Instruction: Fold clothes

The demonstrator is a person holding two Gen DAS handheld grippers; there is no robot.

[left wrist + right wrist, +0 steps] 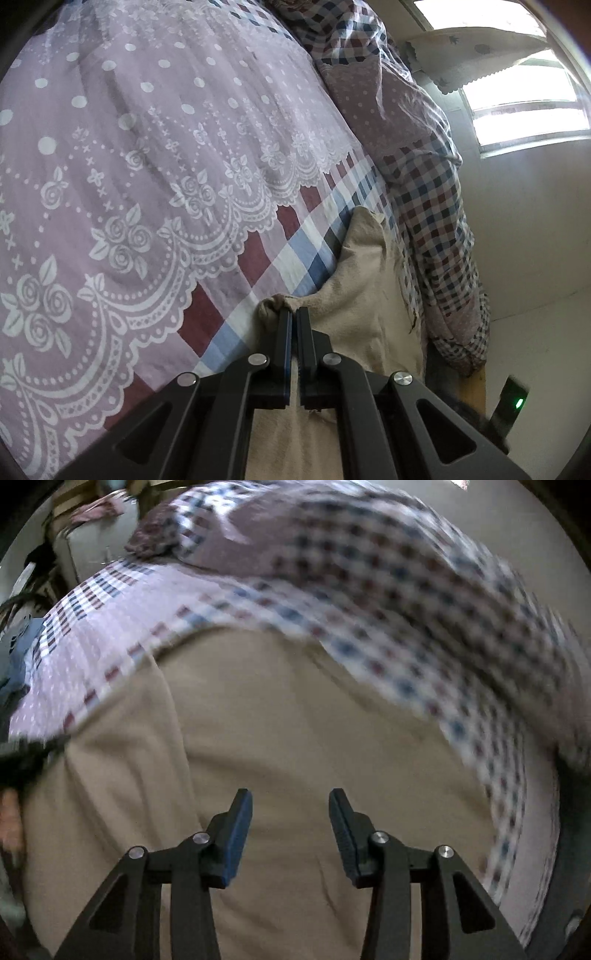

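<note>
Bed covered by a mauve spread with white lace print and a checked border. Heaped checked quilt along the far edge. Beige garment spread flat on the bed beside the quilt. Left gripper with jaws pressed together, pinching a bunched corner of the garment. Right gripper above the garment, jaws spread, nothing between them.

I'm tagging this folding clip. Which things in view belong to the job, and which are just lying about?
Job:
beige garment
left gripper, shut on a corner of it
right gripper, open above it

Lying about:
lace-print bedspread
checked quilt
window
</note>
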